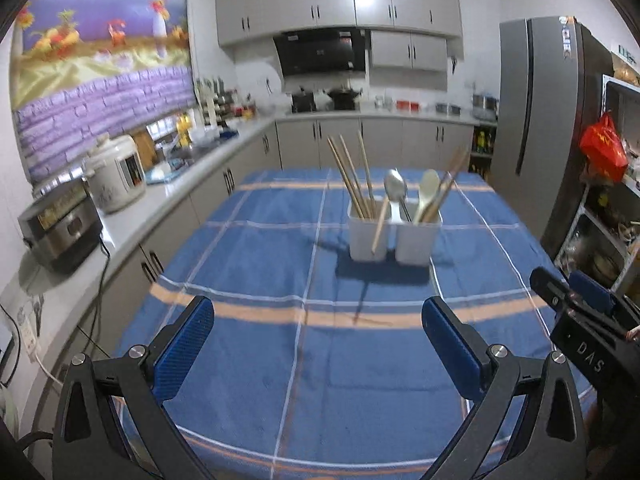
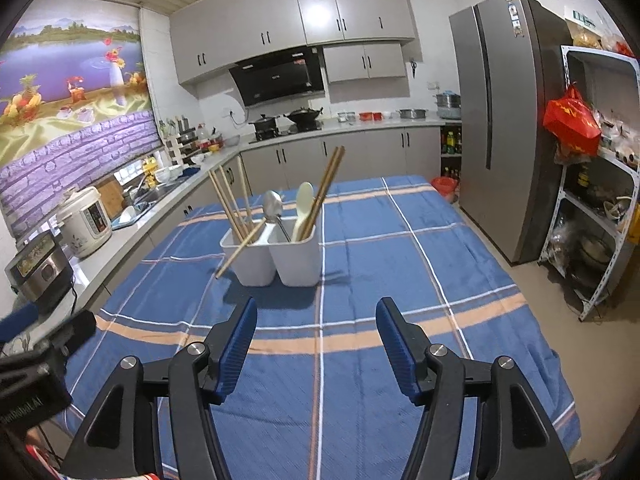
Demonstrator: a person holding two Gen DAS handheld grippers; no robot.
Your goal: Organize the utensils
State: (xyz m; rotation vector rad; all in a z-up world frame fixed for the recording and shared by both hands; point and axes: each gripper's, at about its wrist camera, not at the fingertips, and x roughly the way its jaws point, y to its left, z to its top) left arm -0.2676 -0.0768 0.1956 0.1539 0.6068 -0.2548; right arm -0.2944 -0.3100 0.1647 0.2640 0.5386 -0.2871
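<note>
Left gripper (image 1: pixel 318 344): jaws spread wide, holding nothing, above the blue plaid tablecloth (image 1: pixel 248 392)
Right gripper (image 2: pixel 316 344): jaws likewise apart and empty
Holder (image 2: pixel 272 256): white, two compartments, mid-table, well ahead of both grippers
Utensils: chopsticks (image 2: pixel 230 204) left; metal spoon (image 2: pixel 273 204) and pale spoon (image 2: pixel 304 204) right; one stray chopstick (image 2: pixel 240 248) leans out over the rim
Handling: light, stiff, slim and likely slippery (pinch the stray mid-shaft)

Chopsticks (image 1: pixel 352 176), spoons (image 1: pixel 396 190) upright in white caddy (image 1: pixel 394 240)
</note>
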